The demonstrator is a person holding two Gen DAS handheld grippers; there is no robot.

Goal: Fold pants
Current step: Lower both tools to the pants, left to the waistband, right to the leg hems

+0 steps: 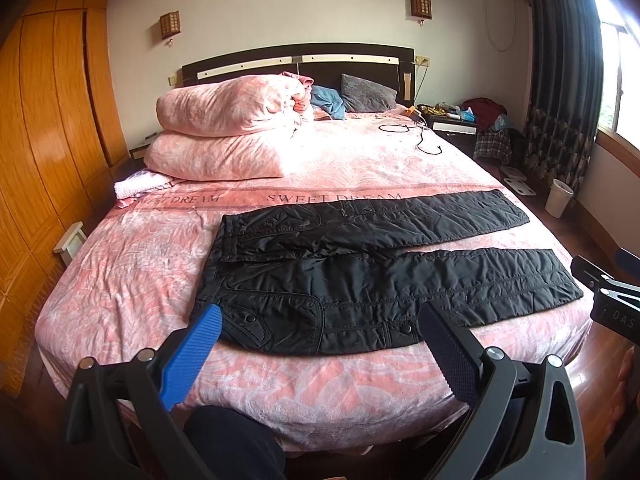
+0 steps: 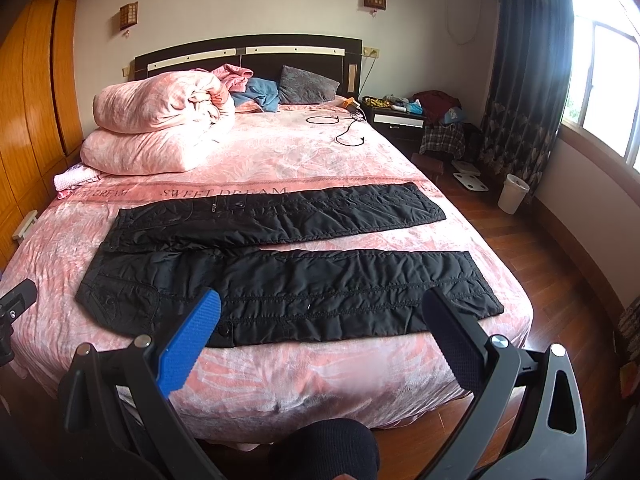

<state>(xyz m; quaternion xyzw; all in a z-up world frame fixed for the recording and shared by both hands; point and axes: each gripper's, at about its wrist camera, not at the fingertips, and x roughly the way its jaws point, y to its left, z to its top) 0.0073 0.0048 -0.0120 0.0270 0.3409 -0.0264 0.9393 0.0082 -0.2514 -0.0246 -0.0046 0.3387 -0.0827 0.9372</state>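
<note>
Black quilted pants lie flat across the foot end of the pink bed, waist to the left, both legs spread to the right with a gap between them. They also show in the right wrist view. My left gripper is open and empty, held above the bed's near edge in front of the waist and hip. My right gripper is open and empty, held in front of the near leg. The right gripper's body shows at the left wrist view's right edge.
A folded pink duvet and pillows lie at the bed's head on the left. A black cable lies on the far right of the bed. A nightstand, a white bin and wooden floor are to the right. A wooden wardrobe stands left.
</note>
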